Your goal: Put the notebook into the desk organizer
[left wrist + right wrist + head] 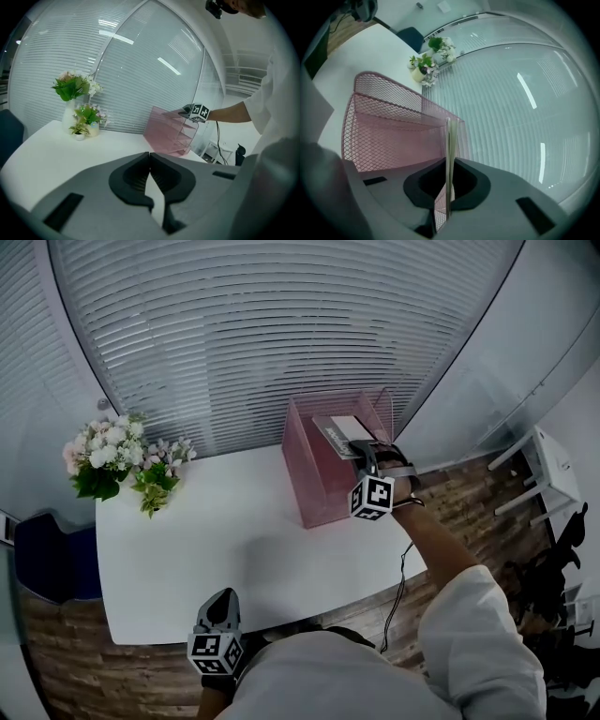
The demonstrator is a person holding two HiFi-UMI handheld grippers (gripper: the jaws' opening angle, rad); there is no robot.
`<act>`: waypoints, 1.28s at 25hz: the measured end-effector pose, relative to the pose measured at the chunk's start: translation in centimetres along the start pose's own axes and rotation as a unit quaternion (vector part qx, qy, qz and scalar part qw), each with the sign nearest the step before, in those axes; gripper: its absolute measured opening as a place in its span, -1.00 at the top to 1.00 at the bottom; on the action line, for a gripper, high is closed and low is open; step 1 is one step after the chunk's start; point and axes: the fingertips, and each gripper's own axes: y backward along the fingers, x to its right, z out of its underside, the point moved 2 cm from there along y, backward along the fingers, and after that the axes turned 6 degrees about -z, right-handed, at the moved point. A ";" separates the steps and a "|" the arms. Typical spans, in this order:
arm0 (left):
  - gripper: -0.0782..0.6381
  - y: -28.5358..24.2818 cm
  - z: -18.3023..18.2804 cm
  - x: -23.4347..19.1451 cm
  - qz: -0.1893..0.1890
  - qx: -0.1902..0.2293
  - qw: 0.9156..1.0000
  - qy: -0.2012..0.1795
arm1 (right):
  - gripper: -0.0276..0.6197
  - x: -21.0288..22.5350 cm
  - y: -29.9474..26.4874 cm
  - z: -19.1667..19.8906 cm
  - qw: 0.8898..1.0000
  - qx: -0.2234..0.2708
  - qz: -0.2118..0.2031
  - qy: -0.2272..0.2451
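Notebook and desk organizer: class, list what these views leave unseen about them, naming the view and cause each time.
- Cover of the notebook: right gripper view shows only its edge; in the head view it is small and the right gripper overlaps it.
- Compartments of the desk organizer: head view, screened by pink mesh and the notebook.
- Its base: right gripper view, cut off by the gripper body.
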 end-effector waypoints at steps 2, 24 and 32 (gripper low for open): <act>0.75 0.0 0.0 0.0 -0.004 0.003 1.000 0.003 | 0.84 -1.1 -0.5 -0.3 0.999 0.001 -0.026 0.022; 0.76 1.2 -0.5 -0.9 -0.027 0.019 0.999 0.012 | 0.26 -4.9 0.4 -1.1 0.920 -0.006 -0.391 0.024; 0.76 1.3 0.0 -1.0 -0.031 0.011 0.999 0.016 | 0.10 -4.9 0.2 -0.8 0.880 0.017 -0.471 -0.059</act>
